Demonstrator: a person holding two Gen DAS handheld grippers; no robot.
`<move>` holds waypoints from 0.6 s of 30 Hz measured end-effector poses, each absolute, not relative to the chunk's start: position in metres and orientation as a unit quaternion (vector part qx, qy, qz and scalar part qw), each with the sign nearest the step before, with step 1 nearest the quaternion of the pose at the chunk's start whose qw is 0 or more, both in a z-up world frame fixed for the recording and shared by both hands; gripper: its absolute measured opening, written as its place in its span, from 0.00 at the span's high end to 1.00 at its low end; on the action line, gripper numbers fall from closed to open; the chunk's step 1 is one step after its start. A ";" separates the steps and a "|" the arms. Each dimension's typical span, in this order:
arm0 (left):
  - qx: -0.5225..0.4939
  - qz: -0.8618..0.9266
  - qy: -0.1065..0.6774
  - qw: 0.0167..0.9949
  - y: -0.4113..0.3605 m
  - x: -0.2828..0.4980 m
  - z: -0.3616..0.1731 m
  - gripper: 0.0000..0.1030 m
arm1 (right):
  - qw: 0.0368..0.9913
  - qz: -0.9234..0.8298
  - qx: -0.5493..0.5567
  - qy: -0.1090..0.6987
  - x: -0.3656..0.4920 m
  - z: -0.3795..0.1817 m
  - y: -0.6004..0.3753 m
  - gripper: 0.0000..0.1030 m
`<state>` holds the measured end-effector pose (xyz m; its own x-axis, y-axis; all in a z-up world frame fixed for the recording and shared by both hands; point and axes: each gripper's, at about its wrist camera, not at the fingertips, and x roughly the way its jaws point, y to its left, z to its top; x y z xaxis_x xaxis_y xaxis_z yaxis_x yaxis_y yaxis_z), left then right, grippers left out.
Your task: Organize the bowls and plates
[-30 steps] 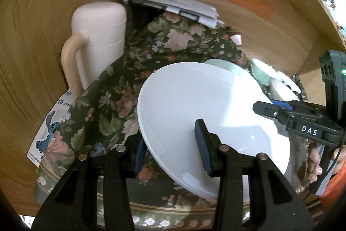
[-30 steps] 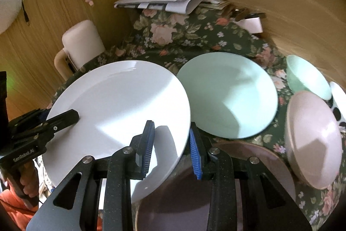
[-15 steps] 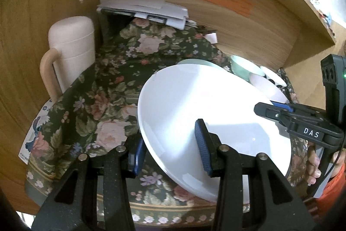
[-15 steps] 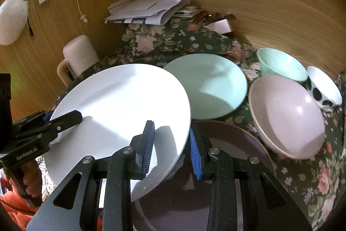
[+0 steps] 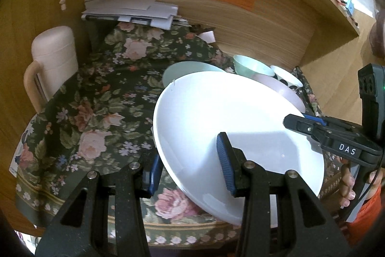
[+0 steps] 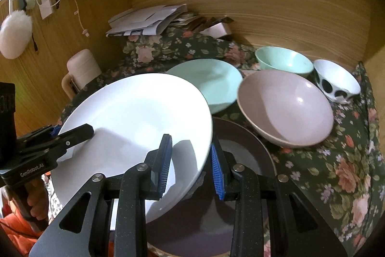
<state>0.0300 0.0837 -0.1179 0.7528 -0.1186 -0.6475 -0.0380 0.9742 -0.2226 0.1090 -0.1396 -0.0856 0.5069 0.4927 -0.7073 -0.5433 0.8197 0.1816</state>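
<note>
While ribbed blue fingers (image 6: 166, 160) of the right gripper (image 6: 191, 160) and the left gripper (image 5: 190, 160) clamp opposite rims, the glossy round white plate (image 6: 134, 117) hangs tilted above a dark brown plate (image 6: 243, 155) on the floral-clothed counter (image 5: 96, 112), near a smooth pink bowl (image 6: 286, 105).

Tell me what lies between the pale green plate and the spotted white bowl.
The large pink bowl sits between the pale green plate and the spotted white bowl, clearest in the right wrist view.

Floral cloth (image 6: 341, 160) under bowls, plates
</note>
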 end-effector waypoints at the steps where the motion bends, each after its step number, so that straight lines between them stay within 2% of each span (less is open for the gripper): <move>1: -0.111 -0.024 0.351 0.929 0.081 0.030 -0.118 0.59 | 0.868 0.297 -0.030 0.397 0.109 -0.086 -0.143 0.72; 18: -0.110 -0.032 0.376 0.919 0.040 0.034 -0.134 0.59 | 0.867 0.283 0.004 0.410 0.105 -0.106 -0.185 0.72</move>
<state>0.0340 0.0399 -0.1343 0.7146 -0.1429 -0.6848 -0.0234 0.9735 -0.2275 0.1051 -0.1847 -0.1064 0.5029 0.4941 -0.7092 -0.4870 0.8398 0.2397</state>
